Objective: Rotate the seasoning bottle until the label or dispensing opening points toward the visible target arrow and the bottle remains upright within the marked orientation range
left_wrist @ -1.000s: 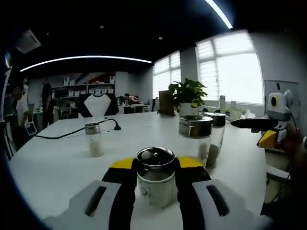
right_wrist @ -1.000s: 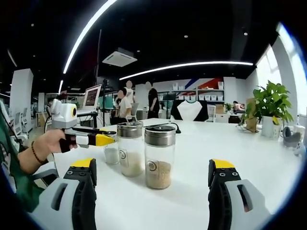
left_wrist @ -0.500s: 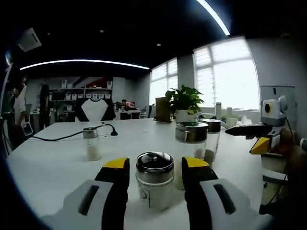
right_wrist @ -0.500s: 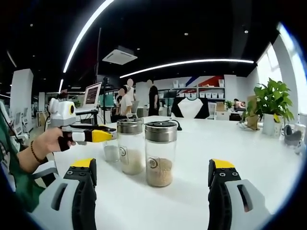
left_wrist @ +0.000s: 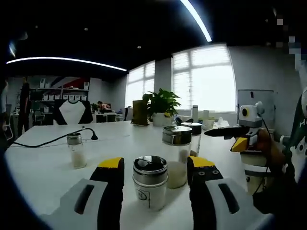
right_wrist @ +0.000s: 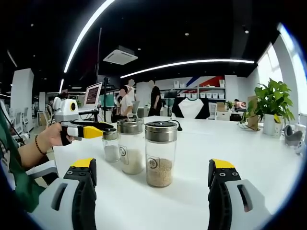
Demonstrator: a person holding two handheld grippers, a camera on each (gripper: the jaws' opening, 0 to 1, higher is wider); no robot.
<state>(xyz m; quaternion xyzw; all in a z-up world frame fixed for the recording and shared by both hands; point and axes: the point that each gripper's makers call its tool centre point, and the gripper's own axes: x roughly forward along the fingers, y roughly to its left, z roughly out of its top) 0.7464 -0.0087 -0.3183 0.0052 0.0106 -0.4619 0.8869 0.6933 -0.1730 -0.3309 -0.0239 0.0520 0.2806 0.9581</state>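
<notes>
Left gripper [left_wrist: 153, 178] jaws now apart, flanking the short bottle [left_wrist: 149, 182] upright on the white table [left_wrist: 43, 158]; a second ago they pinched it. Right gripper [right_wrist: 151, 178] wide apart, near two taller jars [right_wrist: 160, 153]. Office shelves beyond.

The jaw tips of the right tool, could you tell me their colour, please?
Yellow on black jaws, best in the right gripper view on the right tool.

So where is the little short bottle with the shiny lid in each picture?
Left gripper view: the short bottle stands low in the middle, between that hand-held gripper's open jaws, not touched.
Right gripper view: it is left of centre, partly behind the taller bottle, just under the left hand-held gripper.
Shared landmark: the potted plant.
</notes>
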